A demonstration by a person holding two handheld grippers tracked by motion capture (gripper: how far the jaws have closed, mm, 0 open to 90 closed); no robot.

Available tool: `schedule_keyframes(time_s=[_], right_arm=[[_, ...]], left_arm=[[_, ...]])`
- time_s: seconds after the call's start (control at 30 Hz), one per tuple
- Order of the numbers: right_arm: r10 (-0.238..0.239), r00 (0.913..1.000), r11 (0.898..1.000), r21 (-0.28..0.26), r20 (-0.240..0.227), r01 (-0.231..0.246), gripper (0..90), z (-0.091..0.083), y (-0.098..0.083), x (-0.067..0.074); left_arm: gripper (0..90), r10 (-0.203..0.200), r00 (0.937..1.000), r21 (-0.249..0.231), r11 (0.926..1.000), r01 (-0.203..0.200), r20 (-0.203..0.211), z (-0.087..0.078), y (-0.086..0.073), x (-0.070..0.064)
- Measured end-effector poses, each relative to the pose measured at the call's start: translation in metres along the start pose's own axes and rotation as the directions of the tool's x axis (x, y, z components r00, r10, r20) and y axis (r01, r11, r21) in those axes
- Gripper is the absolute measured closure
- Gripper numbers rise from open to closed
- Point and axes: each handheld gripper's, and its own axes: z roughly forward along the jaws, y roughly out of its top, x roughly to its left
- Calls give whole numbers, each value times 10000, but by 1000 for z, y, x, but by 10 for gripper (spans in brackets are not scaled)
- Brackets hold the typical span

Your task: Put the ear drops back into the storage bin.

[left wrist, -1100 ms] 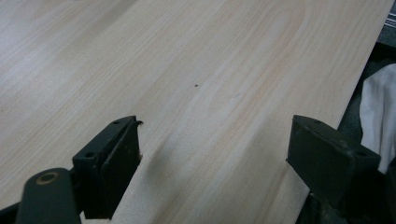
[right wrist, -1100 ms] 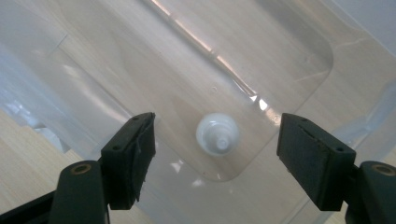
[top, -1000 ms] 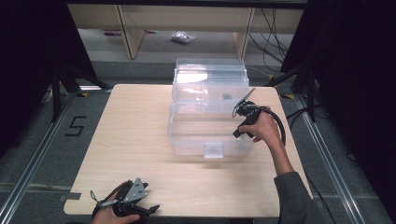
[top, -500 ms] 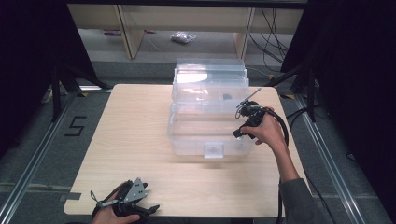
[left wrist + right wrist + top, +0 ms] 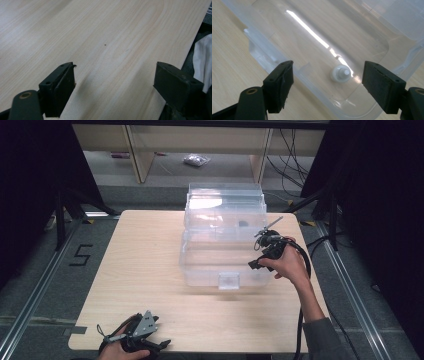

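A clear plastic box [image 5: 200,272] stands in the middle of the wooden table [image 5: 140,270], its lid [image 5: 225,200] raised at the back. My right gripper [image 5: 260,260] hovers over the box's right side, open with nothing between its jaws. In the right gripper view, the right gripper [image 5: 328,68] looks down into the box [image 5: 262,56], where a small white round knob [image 5: 340,73] lies on the floor. A small dark object [image 5: 243,223] sits farther back inside. My left gripper [image 5: 150,342] rests at the table's near left edge, and in its own view the left gripper [image 5: 115,67] stands open over bare wood.
A latch tab [image 5: 229,280] sticks out of the box's front wall. Behind the table, a shelf unit holds a small bag [image 5: 194,160]. A "5" mark [image 5: 80,255] is on the floor at the left. White cloth [image 5: 202,62] shows beyond the table edge.
My right gripper has drifted slightly toward the near right along the box's side. The left gripper has not moved.
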Motion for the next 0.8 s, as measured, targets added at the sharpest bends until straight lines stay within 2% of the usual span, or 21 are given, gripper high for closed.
schedule_keyframes(time_s=[0.03, 0.07, 0.1, 0.13, 0.17, 0.2, 0.23, 0.27, 0.3, 0.33, 0.37, 0.4, 0.47, 0.53, 0.7, 0.73, 0.77, 0.8], right_arm=[[159, 9999, 9999, 36, 17, -159, 256, -2, 0, 2], [40, 10000, 10000, -57, 27, -40, 251, -3, -1, 3], [201, 9998, 9998, 11, 31, -201, 251, -4, -2, 7], [-58, 10000, 9999, -115, 35, 58, 251, -5, -3, 6], [21, 10000, 10000, -75, 8, -21, 251, -6, -4, 8], [-114, 9999, 9998, -178, 12, 114, 251, -6, -5, 9], [-40, 10000, 9998, -201, -19, 40, 252, -7, -6, 11], [-154, 9999, 9994, -321, -67, 151, 251, -8, -7, 13], [52, 9999, 9994, -342, -130, -56, 251, -8, -8, 15], [-59, 10000, 9993, -376, 13, 59, 251, -8, -9, 16], [-125, 9997, 9987, -490, -212, 114, 251, -8, -10, 16], [-319, 9994, 9978, -592, -119, 311, 249, -9, -11, 16], [-81, 9996, 9982, -600, -275, 65, 247, -10, -14, 20], [-79, 9995, 9977, -676, -298, 59, 245, -10, -16, 22], [-297, 9986, 9952, -946, -440, 254, 242, -13, -22, 23], [-95, 9993, 9961, -884, -358, 63, 242, -14, -23, 25], [-109, 9989, 9955, -945, -459, 65, 240, -14, -24, 26], [-335, 9987, 9937, -1078, -377, 293, 238, -15, -25, 25]], left_arm=[[167, -74, 10000, -8, 10000, 74, 6, 0, 0, 0], [167, 6, 10000, 8, 10000, -6, 22, 0, 0, 0], [167, 34, 10000, 5, 10000, -34, 1, 0, 0, 0], [167, 31, 10000, -1, 10000, -31, 2, 0, 0, 0], [167, 33, 10000, 13, 10000, -33, 1, 0, 0, 0], [167, -3, 10000, 11, 10000, 3, 9, 0, 0, 0], [167, -226, 9997, 13, 9997, 226, 26, 1, 0, -1], [167, -215, 9998, 0, 9998, 215, 12, 0, 0, 0], [167, -182, 9998, 46, 9998, 182, 76, 0, 0, 0], [167, -187, 9998, 31, 9998, 187, -22, 0, 0, 0], [167, -179, 9998, 31, 9998, 179, 10, 0, 0, 0], [167, -158, 9999, 49, 9999, 158, 13, 0, 0, 0], [167, -169, 9999, 43, 9998, 169, 14, 0, 0, 0], [167, -176, 9998, 50, 9998, 175, 12, 0, 0, 0], [167, -210, 9998, -29, 9998, 210, 41, 1, 0, -1], [167, -180, 9998, 4, 9998, 180, 45, 0, 0, -1], [167, -189, 9998, -14, 9998, 189, 24, 0, 0, -1], [167, -194, 9998, -6, 9998, 194, 19, 0, 0, -1]])
